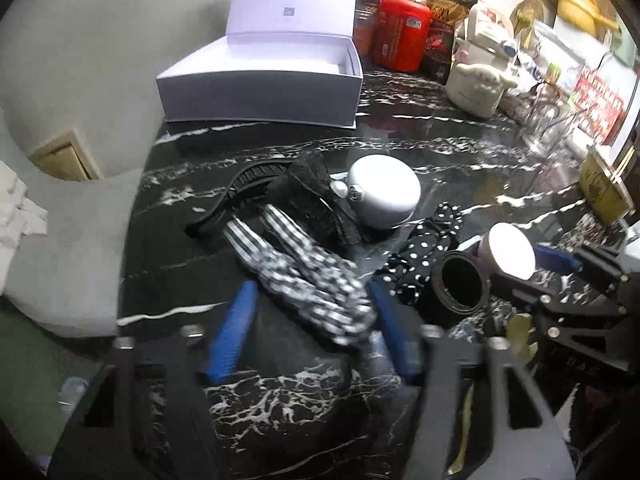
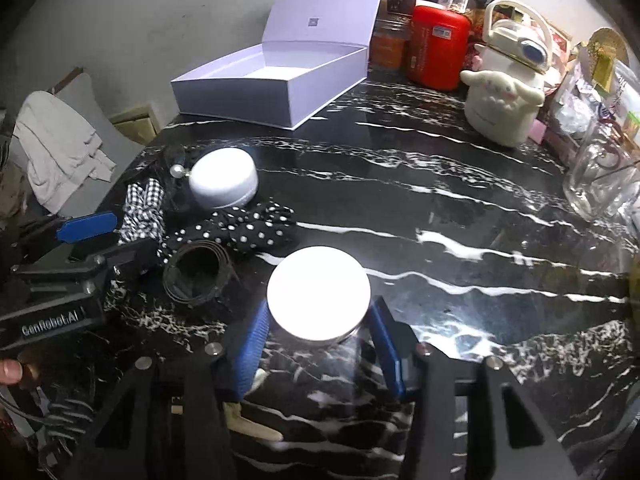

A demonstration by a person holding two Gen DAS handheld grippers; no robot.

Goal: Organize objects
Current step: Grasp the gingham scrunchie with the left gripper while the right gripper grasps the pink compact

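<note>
Left wrist view: the left gripper sits with its blue fingers spread wide, and the black-and-white checked bow lies in the gap between them, not pinched. Its long axis runs from about 11 o'clock down to 5 o'clock, with the shiny striped ends pointing up toward the white box at 12. Fabric looks soft and patterned, a bit blurred here. Just past it at 1 o'clock is a round silver tin, and a polka-dot bow and a coiled black belt lie at 3 o'clock, all on the glossy black marble table.

Right wrist view: the right gripper has its jaws apart on either side of a clear jar with a flat white lid; I can't tell if the pads actually touch the glass. The box stands open at 11 o'clock, lid tipped up.
</note>
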